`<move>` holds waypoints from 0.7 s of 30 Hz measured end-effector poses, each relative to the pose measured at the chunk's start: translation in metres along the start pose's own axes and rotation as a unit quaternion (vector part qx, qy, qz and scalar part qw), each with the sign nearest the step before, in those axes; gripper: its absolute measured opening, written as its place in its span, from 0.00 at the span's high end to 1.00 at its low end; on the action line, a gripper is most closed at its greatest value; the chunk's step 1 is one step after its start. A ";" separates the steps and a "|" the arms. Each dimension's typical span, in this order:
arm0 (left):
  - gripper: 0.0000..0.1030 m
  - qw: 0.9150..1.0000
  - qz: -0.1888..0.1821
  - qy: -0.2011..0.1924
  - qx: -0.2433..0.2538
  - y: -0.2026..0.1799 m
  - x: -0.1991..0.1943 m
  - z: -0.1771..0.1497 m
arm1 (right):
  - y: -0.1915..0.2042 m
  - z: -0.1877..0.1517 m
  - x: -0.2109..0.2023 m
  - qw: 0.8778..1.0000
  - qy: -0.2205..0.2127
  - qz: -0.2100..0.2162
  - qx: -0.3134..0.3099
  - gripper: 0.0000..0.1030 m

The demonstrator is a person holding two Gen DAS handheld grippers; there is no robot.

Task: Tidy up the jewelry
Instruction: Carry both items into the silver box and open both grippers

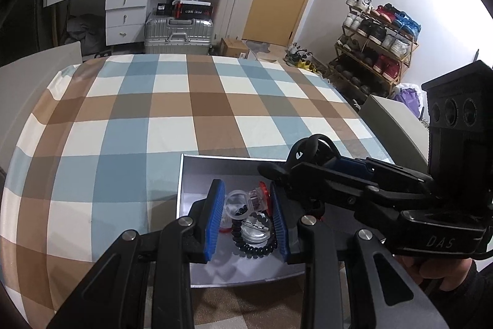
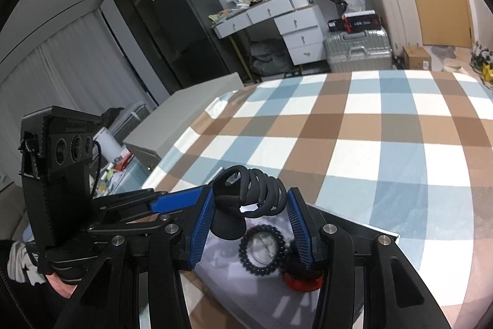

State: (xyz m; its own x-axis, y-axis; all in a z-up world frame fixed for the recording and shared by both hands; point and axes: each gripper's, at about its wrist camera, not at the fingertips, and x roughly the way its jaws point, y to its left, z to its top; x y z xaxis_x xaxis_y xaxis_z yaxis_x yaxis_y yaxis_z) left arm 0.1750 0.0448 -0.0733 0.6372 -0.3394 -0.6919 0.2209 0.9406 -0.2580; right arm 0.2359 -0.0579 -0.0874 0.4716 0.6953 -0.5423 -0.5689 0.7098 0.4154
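Checkered tablecloth (image 1: pixel 160 119) bare beyond box rim (image 1: pixel 181 174), left tool (image 1: pixel 246 221) pinching clear ring case (image 1: pixel 243 202), right tool (image 2: pixel 251 221) gripping black coil (image 2: pixel 262 190)

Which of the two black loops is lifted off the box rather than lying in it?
The coiled spiral band, gripped between the right gripper pads above the box. The beaded bracelet lies flat inside.

black linkage grippers, ribbed blue pads, silver screws, possibly dark sleeves
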 end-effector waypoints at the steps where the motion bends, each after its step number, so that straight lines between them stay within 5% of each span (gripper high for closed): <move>1: 0.76 1.000 0.000 0.001 -0.001 0.001 0.001 0.000 | 0.000 0.000 0.001 1.000 0.002 0.000 0.000 0.55; 11: 0.72 1.000 0.005 0.005 0.012 -0.002 0.001 0.002 | -0.003 0.004 -0.001 1.000 0.005 -0.002 0.013 0.52; 13: 0.58 1.000 0.015 0.009 0.014 -0.002 0.002 0.002 | -0.002 0.005 -0.004 1.000 0.001 -0.001 0.015 0.52; 18: 0.43 1.000 0.007 0.003 0.011 -0.002 -0.003 0.003 | 0.001 0.004 -0.013 1.000 -0.011 0.000 0.009 0.44; 21: 0.42 1.000 0.011 -0.005 0.018 -0.005 -0.007 0.003 | 0.003 0.005 -0.020 1.000 -0.020 0.002 0.008 0.42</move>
State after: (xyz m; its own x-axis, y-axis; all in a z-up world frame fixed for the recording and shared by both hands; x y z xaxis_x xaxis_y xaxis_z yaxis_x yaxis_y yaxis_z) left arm 0.1718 0.0424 -0.0650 0.6489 -0.3185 -0.6910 0.2335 0.9477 -0.2176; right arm 0.2280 -0.0692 -0.0719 0.4963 0.7013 -0.5117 -0.5602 0.7090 0.4284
